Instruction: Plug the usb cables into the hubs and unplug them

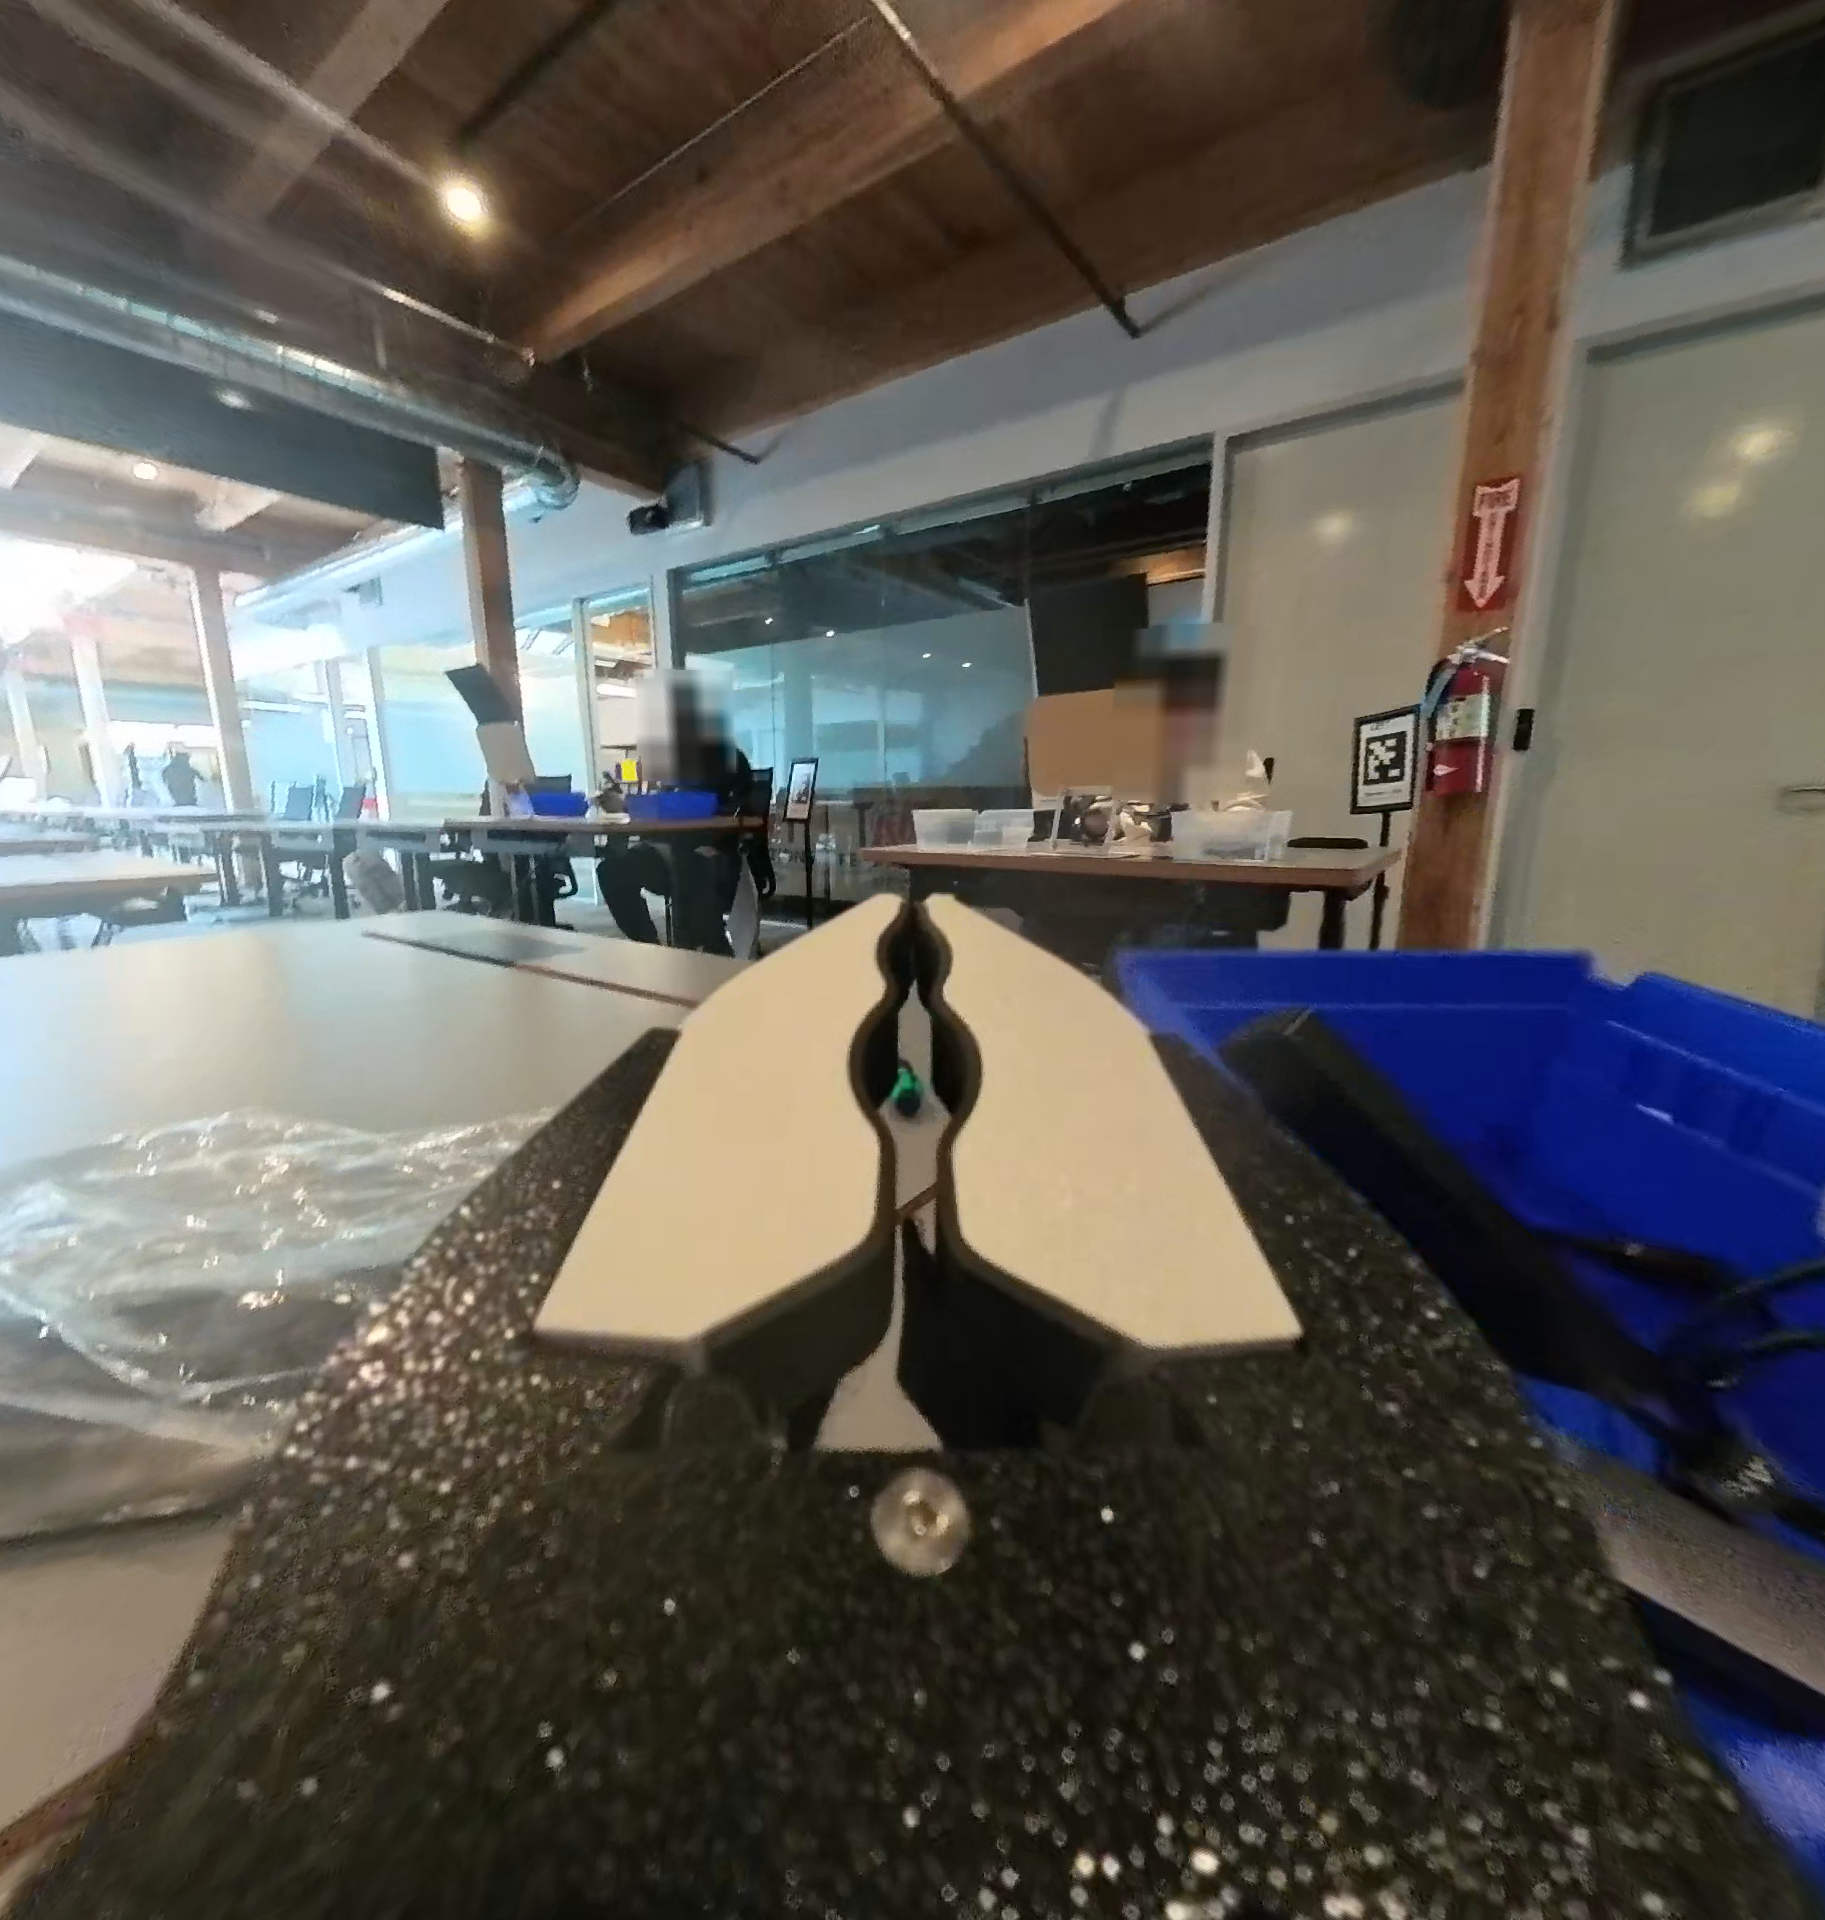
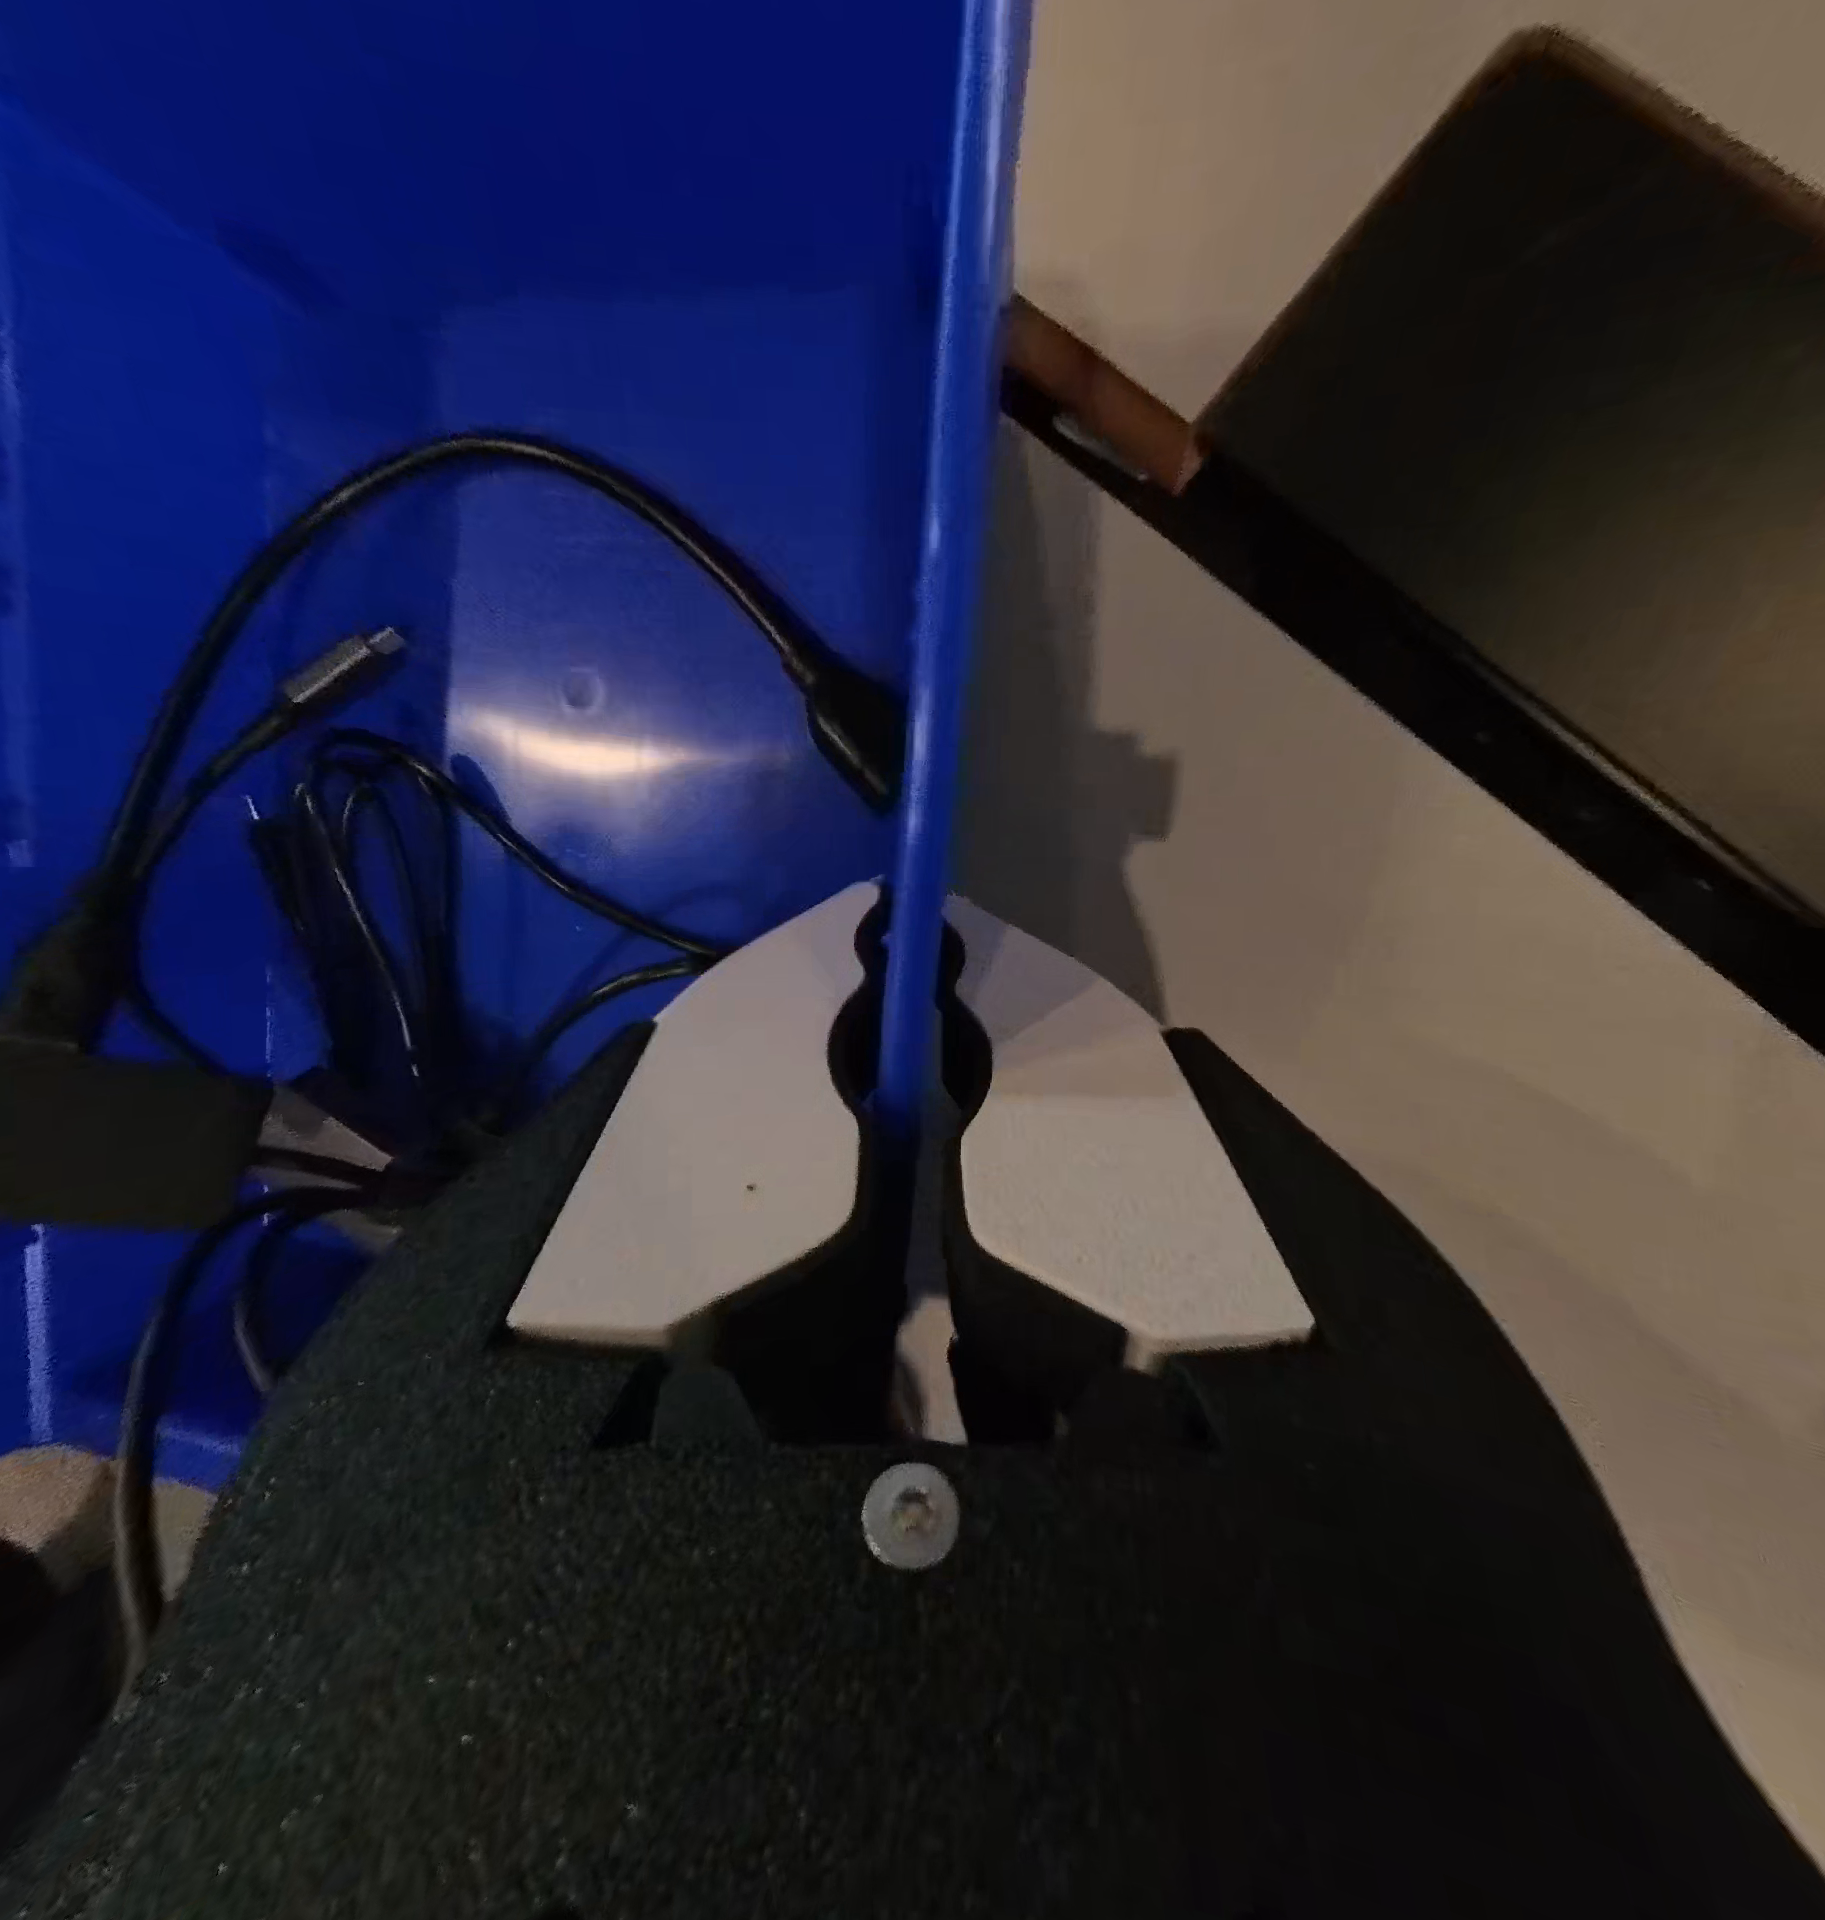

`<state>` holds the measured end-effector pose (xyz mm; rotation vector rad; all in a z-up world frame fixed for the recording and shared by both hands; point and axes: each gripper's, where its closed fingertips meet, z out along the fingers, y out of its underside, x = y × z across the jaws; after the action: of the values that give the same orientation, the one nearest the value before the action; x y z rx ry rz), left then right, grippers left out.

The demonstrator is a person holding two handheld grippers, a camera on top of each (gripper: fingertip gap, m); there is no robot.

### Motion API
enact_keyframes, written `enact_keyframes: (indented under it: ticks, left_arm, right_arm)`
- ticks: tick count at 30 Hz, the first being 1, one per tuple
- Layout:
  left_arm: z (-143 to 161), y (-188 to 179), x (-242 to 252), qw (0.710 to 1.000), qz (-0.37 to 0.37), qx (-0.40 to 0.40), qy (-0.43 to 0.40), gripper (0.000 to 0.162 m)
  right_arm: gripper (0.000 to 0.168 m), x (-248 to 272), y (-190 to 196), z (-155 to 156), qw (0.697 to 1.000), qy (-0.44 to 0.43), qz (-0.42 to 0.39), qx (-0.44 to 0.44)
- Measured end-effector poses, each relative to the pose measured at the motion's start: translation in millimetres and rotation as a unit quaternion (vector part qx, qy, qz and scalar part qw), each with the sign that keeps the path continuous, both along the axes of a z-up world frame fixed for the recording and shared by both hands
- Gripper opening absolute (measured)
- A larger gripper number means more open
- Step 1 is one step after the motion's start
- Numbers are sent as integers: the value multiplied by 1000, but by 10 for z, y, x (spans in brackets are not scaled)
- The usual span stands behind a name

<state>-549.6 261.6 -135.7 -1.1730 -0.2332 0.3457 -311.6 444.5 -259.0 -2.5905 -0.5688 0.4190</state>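
1. Pointing out across a wide open workroom, the left gripper point(image 1: 915, 914) appears in the left wrist view with its two pale fingers point(image 1: 742, 1132) pressed together at the tips and nothing gripped between them. It is held above a grey table point(image 1: 212, 1018). A crumpled sheet of clear plastic wrap point(image 1: 191, 1236) lies on the table at lower left. Just beside the gripper on the right stands a blue bin point(image 1: 1573, 1049), where a long black bar-shaped object point(image 1: 1407, 1174) leans and thin black cables point(image 1: 1718, 1309) trail over its near edge. Far behind, a seated person point(image 1: 679, 831) is at another table, and a red fire extinguisher point(image 1: 1464, 717) hangs on a wooden post point(image 1: 1510, 468).

2. Looking steeply down, the right wrist view shows the right gripper point(image 2: 913, 914) clamped on the thin upright side wall of the blue bin point(image 2: 949, 520), which runs straight through the gap between its fingers point(image 2: 700, 1174). Inside the bin, to the left of that wall, lie the usb cables point(image 2: 388, 831) in a loose black tangle; one silver-tipped plug point(image 2: 342, 670) rests free on the bin floor, and a thicker black lead point(image 2: 575, 468) arcs over to a black connector point(image 2: 851, 727) against the wall. A dark block, possibly a hub point(image 2: 87, 1132), sits at the left edge. Outside the bin, the pale tabletop point(image 2: 1303, 935) meets a dark panel point(image 2: 1562, 468) at upper right.
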Motion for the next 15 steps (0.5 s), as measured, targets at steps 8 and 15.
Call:
enact_keyframes:
  ticks: [8,15]
  left_arm:
    - [-52,158,343,991,-40,-93,81,0]
    - [-177,265,788,968,-173,-171,59,52]
  right_arm:
    - [88,76,-20,344,992,-9,57,110]
    - [88,360,-1247,1287,957,124,166,201]
